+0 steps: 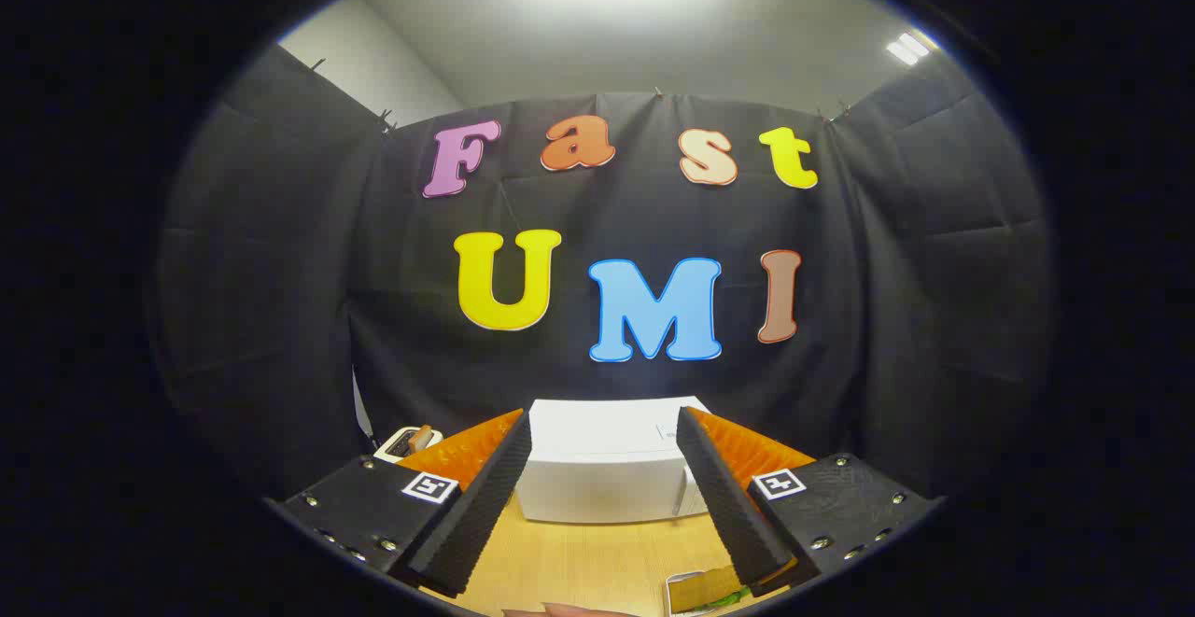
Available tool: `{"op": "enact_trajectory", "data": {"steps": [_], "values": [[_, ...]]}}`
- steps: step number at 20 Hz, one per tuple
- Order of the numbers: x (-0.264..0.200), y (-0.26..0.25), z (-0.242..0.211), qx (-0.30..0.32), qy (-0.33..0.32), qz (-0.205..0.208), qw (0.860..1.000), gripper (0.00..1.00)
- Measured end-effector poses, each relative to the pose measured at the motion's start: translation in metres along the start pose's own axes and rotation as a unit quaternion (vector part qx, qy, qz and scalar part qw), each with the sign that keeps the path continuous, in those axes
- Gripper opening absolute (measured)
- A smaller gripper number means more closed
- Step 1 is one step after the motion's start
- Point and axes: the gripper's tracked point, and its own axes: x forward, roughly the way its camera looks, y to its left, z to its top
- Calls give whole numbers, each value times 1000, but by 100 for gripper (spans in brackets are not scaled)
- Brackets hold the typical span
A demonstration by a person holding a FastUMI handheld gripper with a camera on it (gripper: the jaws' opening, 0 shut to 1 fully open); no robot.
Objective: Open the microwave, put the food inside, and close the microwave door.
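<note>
The gripper (pixel 605 496) is held with its fingers spread wide and nothing between them but bare worktop (pixel 579 561). Nearest of all, by the base of the right finger, a packet of food (pixel 702 591) is seen lying on the wood – it looks like a sandwich on a white tray, though it is cut off and partly covered by that finger, so its kind cannot be settled. A pale rounded shape (pixel 569 610) just beside it is too little shown to be named.

Beyond the fingertips, framed between them, the white microwave (pixel 605 468) stands on the worktop with its door apparently closed; the handle side is hard to make out behind the right finger. Farther off to the left, a small cream-coloured appliance (pixel 407 442) is glimpsed past the left finger, perhaps a toaster.

The task is judged to be at its start – the door is not yet opened, the food is not yet lifted, and loading and closing are all left to be done
</note>
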Motion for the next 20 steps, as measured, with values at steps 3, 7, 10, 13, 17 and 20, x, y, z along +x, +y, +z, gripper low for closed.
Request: {"op": "enact_trajectory", "data": {"steps": [3, 7, 10, 13, 17, 20], "values": [[-5, -1, 8, 6, -28, -5, 1000, 99], [-7, 7, 5, -9, -30, 8, 999, 99], [-6, 8, 3, -14, -26, 18, 999, 99], [-4, 6, 3, -17, -32, 17, 999, 99], [-1, 7, 2, 5, -37, 38, 999, 98], [6, -4, 6, 40, -65, 35, 996, 98]]}}
